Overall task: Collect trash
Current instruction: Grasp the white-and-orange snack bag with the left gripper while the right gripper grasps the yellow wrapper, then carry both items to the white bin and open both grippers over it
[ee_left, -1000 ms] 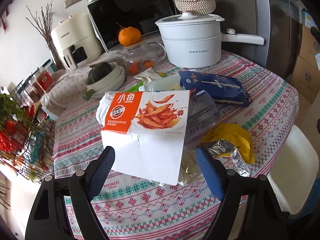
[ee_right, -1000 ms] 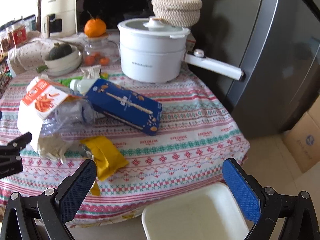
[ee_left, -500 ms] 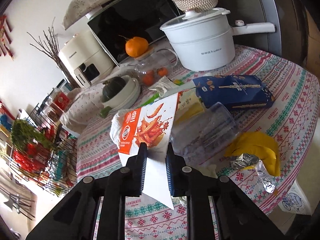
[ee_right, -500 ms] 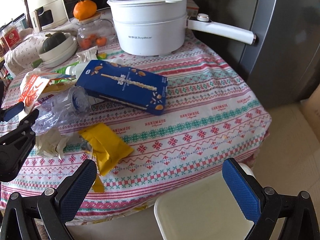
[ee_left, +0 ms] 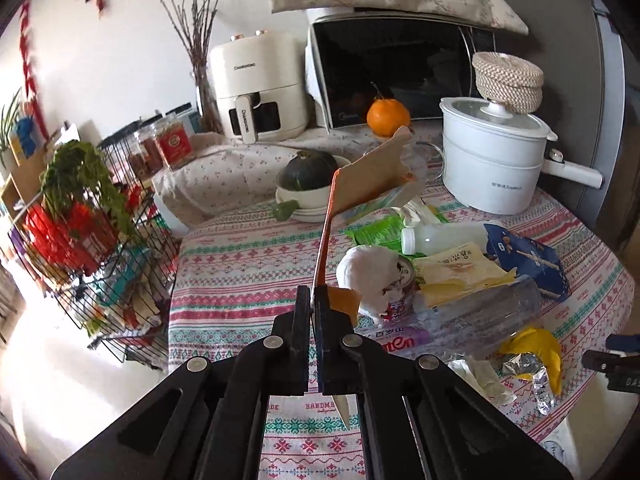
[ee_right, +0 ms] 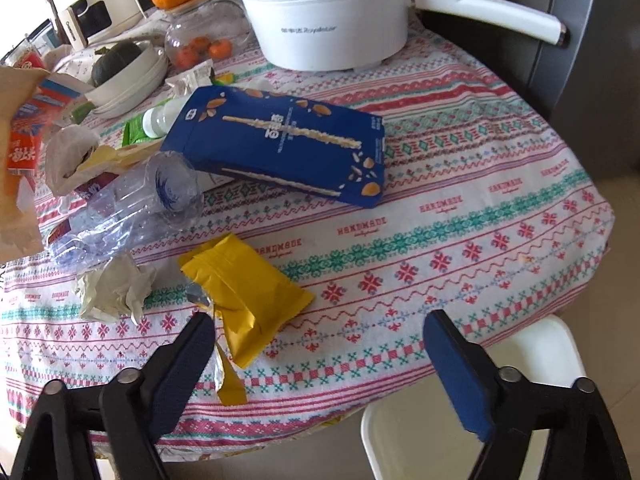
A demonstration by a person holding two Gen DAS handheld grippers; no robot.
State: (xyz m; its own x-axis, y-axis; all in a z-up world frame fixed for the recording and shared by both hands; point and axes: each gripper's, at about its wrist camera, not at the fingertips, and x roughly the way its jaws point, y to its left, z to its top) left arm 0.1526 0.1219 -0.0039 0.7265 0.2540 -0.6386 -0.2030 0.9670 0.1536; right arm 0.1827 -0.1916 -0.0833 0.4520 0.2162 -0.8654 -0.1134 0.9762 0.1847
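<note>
My left gripper is shut on the orange and white snack box, held edge-on and lifted above the table; the box also shows at the left edge of the right wrist view. My right gripper is open and empty over the table's front edge, just right of a yellow wrapper. More trash lies on the table: a blue snack pouch, a crushed clear bottle, crumpled paper, a small white bottle and foil.
A white pot with a woven lid, a microwave, an air fryer, an orange and a bowl with a squash stand at the back. A wire rack is at left. A white bin sits below the table edge.
My left gripper has lifted and turned the snack box off the pile, uncovering the trash beneath. My right gripper has moved in over the table edge toward the yellow wrapper.
</note>
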